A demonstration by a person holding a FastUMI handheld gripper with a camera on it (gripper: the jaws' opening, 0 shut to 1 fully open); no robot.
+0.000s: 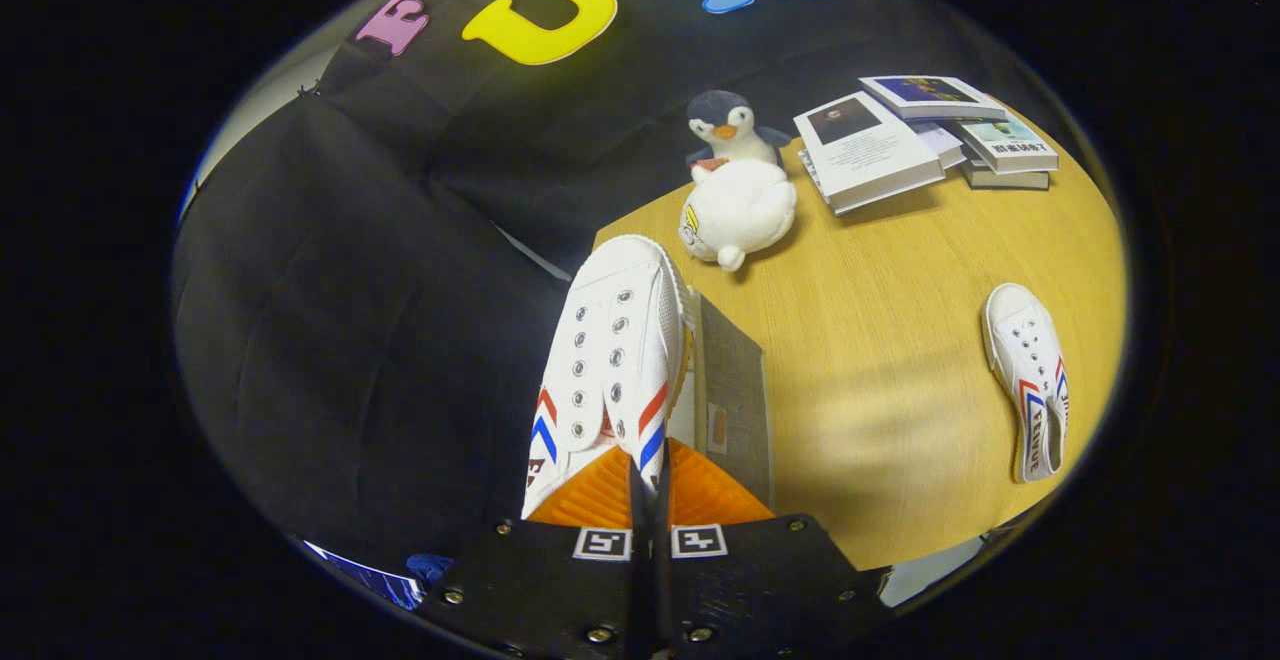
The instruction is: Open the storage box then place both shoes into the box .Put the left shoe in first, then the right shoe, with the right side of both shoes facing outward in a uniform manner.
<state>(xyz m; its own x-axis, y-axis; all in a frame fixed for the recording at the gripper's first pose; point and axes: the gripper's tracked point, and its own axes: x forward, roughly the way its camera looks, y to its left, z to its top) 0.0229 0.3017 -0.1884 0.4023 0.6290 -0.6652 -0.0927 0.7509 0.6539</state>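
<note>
- The gripper point(648, 475) has its two fingers pressed close together, pinching the heel end of a white shoe point(610, 360) between them; only a thin gap shows where the shoe's edge is caught.
- This held shoe is white with red and blue chevron stripes on its sides and metal eyelets without laces. It points away from the fingers, toe toward the plush toys, and is lifted above the table.
- The storage box point(735, 395) sits just beside the held shoe, on the side toward the second shoe. Its grey panel stands upright on the wooden table point(900, 340), and part of it is hidden behind the shoe.
- The second shoe point(1030, 380), white with the same stripes, lies flat on the table well apart from the box, on the far side of it from the held shoe.
- Beyond the box, past the toe of the held shoe, a round white plush toy point(740, 212) lies on the table, touching a penguin plush point(728, 128) that sits behind it.
- A loose pile of books point(925, 135) rests further along the table, near the plush toys and well apart from the box.
</note>
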